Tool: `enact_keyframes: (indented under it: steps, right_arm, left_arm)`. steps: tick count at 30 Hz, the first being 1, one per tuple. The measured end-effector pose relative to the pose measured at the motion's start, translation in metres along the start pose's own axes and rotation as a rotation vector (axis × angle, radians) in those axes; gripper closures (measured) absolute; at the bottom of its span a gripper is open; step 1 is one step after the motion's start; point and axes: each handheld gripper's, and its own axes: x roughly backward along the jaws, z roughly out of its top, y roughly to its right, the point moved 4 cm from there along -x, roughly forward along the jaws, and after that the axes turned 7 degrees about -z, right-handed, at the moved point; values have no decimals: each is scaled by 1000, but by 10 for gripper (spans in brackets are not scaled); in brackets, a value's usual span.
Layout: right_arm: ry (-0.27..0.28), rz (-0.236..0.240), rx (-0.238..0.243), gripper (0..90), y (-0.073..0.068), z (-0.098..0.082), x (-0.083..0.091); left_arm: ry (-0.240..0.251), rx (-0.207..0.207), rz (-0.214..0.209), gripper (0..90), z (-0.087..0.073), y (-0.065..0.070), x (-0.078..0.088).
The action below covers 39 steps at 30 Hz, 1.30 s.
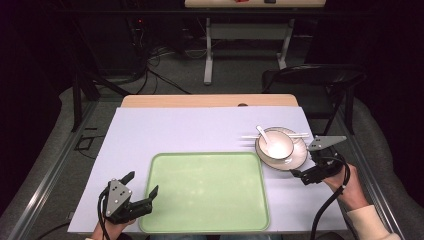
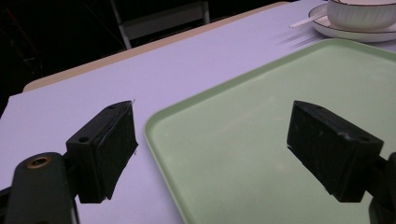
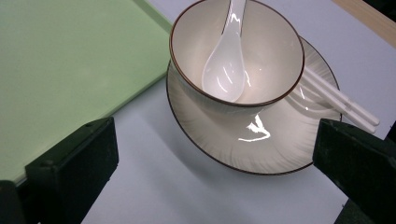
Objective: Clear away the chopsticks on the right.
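A cream bowl (image 1: 278, 145) with a dark rim stands on a matching plate (image 1: 296, 159) right of a pale green tray (image 1: 205, 192). A white spoon (image 1: 264, 136) rests in the bowl, and white chopsticks (image 1: 300, 135) lie across the plate's far edge. My right gripper (image 1: 303, 167) hovers open just right of the plate; its own view frames the bowl (image 3: 271, 51), spoon (image 3: 224, 70), plate (image 3: 233, 140) and chopsticks (image 3: 341, 100) between its jaws. My left gripper (image 1: 141, 183) is open and empty at the tray's near-left corner (image 2: 159, 126).
A lilac mat (image 1: 190, 130) covers the table, whose wooden far edge (image 1: 210, 100) shows beyond it. A black chair (image 1: 315, 80) stands past the far right corner. Another table (image 1: 250, 30) and floor cables (image 1: 150, 55) lie farther back.
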Motion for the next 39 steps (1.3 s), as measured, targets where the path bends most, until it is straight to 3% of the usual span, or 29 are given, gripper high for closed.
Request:
enact_keyframes:
  steps: [10, 18, 19, 39]
  right_arm:
    - [-5, -1, 26, 0, 13, 20, 0]
    - [-10, -2, 25, 0, 15, 22, 0]
    - [-22, -4, 30, 0, 30, 35, -4]
    - [-63, 2, 28, 0, 71, 71, -23]
  left_arm:
    - [-2, -2, -3, 155, 0, 0, 0]
    - [-2, -2, -4, 155, 0, 0, 0]
    - [-3, -2, -3, 155, 0, 0, 0]
    - [-4, -4, -6, 155, 0, 1, 0]
